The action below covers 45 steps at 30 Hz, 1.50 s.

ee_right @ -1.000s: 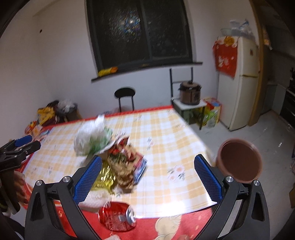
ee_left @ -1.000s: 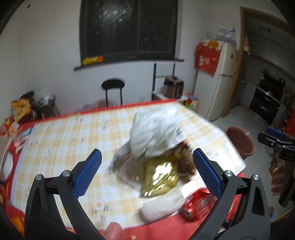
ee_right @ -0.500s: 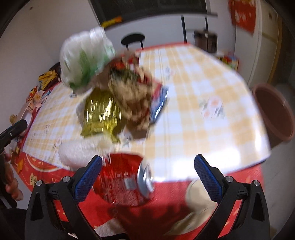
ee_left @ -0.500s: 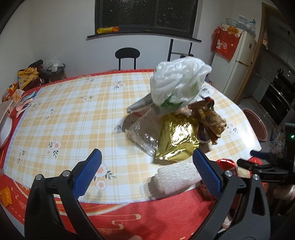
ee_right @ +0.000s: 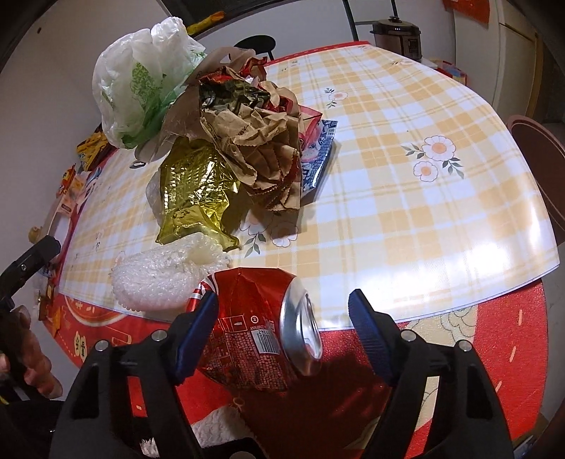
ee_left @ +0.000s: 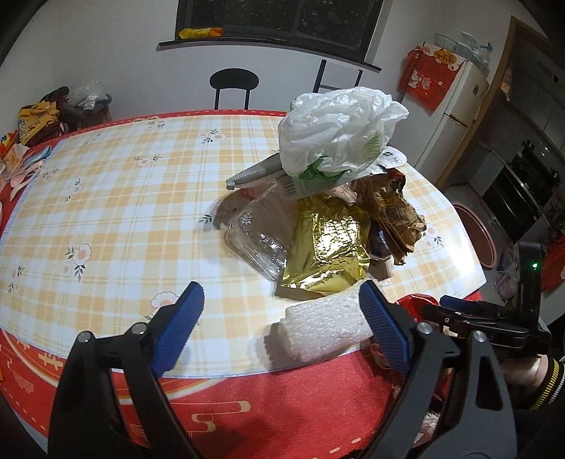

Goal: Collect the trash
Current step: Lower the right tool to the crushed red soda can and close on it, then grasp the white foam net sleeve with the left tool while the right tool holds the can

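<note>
I judge the job barely begun: every piece of trash I can see lies on the table (ee_left: 106, 197), and the brown round bin (ee_right: 540, 141) on the floor past the table's right edge shows nothing inside from my angle.

Taking the crushed red soda can (ee_right: 261, 325) as my landmark: it lies on its side at the table's near edge, on the red cloth just off the yellow checked cover. The biggest lump, the crumpled white plastic bag (ee_left: 335, 134), sits well behind the can at the back of the heap. In front of the bag come the brown paper bag (ee_right: 261, 144) and the gold foil wrapper (ee_right: 190, 197), both between bag and can. A clear plastic container (ee_left: 257, 243) lies left of the foil, a blue printed packet (ee_right: 317, 159) to the right under the paper. The white bubble-wrap roll (ee_right: 159, 282) lies just left of the can, touching it.

My right gripper (ee_right: 282, 317) straddles the can, its jaws closing; the left pad looks at or against the can's side, the right pad is clear of the lid end. My left gripper (ee_left: 279, 310) is closing too, the bubble-wrap roll lying near its right pad, nothing pinched.

The room is a white-walled kitchen with a dark window (ee_left: 275, 17), black stool (ee_left: 233, 84) and fridge (ee_left: 452, 116) beyond the table.
</note>
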Available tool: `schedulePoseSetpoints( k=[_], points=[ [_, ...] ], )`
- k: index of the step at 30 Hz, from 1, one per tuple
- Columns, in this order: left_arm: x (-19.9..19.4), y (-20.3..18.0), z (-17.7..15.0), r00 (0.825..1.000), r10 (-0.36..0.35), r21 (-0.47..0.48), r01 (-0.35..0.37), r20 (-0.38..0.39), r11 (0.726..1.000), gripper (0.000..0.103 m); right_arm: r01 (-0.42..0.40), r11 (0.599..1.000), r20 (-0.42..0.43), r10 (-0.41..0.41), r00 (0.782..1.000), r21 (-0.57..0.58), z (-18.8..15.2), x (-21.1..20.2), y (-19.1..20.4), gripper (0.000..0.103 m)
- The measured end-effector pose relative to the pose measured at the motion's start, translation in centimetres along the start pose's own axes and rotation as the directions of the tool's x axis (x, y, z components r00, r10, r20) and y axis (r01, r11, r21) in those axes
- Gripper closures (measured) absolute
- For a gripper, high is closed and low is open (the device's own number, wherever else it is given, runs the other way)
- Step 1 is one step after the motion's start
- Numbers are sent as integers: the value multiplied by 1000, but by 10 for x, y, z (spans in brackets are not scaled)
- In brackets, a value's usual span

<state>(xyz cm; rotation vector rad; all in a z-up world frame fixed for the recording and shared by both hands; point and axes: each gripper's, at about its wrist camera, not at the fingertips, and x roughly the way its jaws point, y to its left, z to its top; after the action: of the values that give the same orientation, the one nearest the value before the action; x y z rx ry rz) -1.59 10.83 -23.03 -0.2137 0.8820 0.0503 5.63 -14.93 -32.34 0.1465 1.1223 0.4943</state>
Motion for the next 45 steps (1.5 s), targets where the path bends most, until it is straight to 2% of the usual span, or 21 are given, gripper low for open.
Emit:
schedulePoseSetpoints(
  k=[17,23,27,31,34,40,45],
  points=[
    [11,3,-4,999,-24,-27,23,-41,999,18,-7,1000,-31,7,999,5,-1,5,-4,38],
    [13,2,-5,998,-29,-24,28,-50,999,18,-28,999,-60,29,998,27,-5,11,-9,49],
    [14,1,-6,998,-37,-25,35,-59,999,18,-49,997,-86,53,995,55,-9,16,-13,62],
    [15,2,-8,996,-50,-37,47,-72,998,19,-61,996,-66,66,996,66,-11,11,-16,75],
    [17,3,-9,995,-61,-47,57,-84,997,19,-68,996,-46,71,996,56,-11,6,-14,78],
    [28,1,-13,987,-101,-64,94,-129,994,20,-54,998,11,53,999,41,-8,-9,-15,80],
    [47,1,-16,970,-139,-109,120,-198,987,22,-27,998,51,25,998,48,-8,-21,-21,80]
  ],
)
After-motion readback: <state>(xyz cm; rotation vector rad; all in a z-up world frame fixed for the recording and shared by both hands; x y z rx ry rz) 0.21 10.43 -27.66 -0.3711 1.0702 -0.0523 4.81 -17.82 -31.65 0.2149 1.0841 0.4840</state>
